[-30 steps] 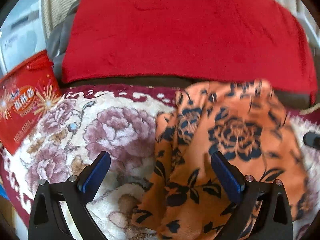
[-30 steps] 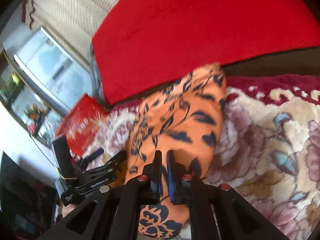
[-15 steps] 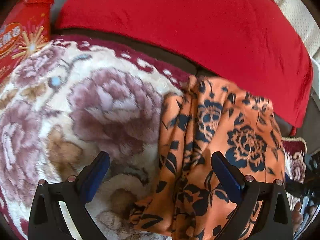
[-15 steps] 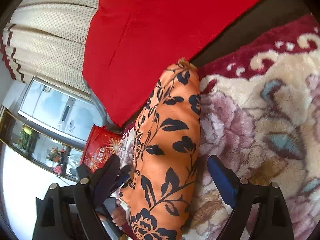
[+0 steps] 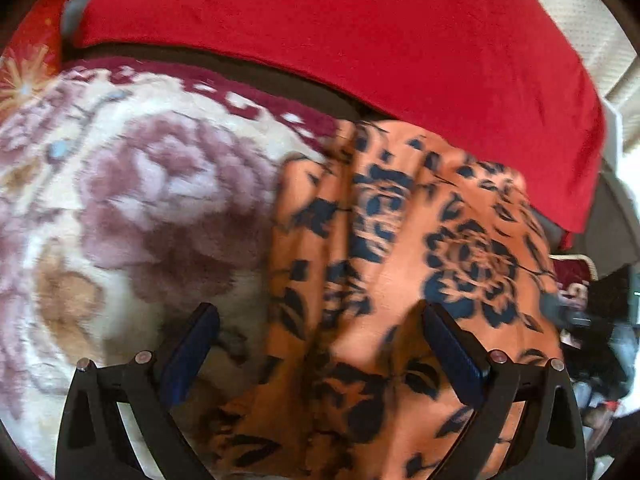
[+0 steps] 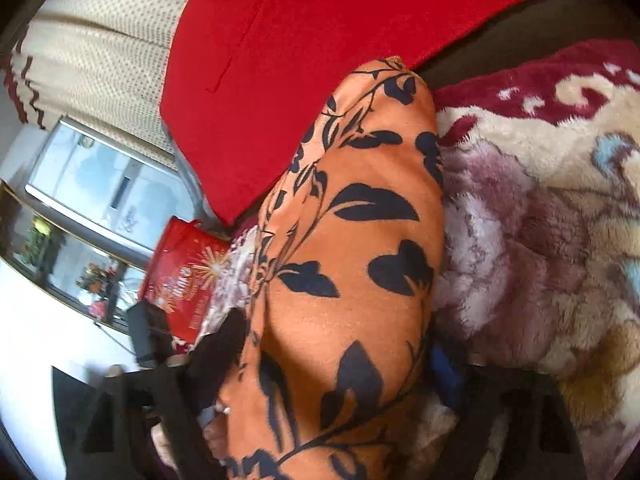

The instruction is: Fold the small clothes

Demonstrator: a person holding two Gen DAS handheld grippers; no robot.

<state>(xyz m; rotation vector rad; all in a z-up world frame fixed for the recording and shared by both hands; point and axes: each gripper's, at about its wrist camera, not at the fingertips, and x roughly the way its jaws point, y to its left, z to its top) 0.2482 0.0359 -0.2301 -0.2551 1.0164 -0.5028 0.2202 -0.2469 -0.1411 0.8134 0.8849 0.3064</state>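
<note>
An orange cloth with dark blue flowers (image 5: 400, 240) lies bunched lengthwise on a plush floral blanket (image 5: 140, 200). My left gripper (image 5: 320, 344) is open just above the cloth's near end. One of its fingers is over the blanket and the other over the cloth. In the right wrist view the same cloth (image 6: 352, 240) runs as a long fold away from me. My right gripper (image 6: 336, 364) straddles this fold. Its jaws are closing with the fold between them. The cloth partly hides both blue pads (image 6: 444, 372).
A large red fabric (image 5: 360, 40) covers the raised edge behind the blanket (image 6: 540, 240). A red printed bag (image 6: 184, 272) stands at the blanket's far left. A beige curtain (image 6: 100, 52) and a glass-fronted cabinet (image 6: 92, 184) lie beyond.
My right gripper went from shut to wide open, dropped low over the fold and has narrowed around it. My left gripper tilted down closer to the cloth and stayed open.
</note>
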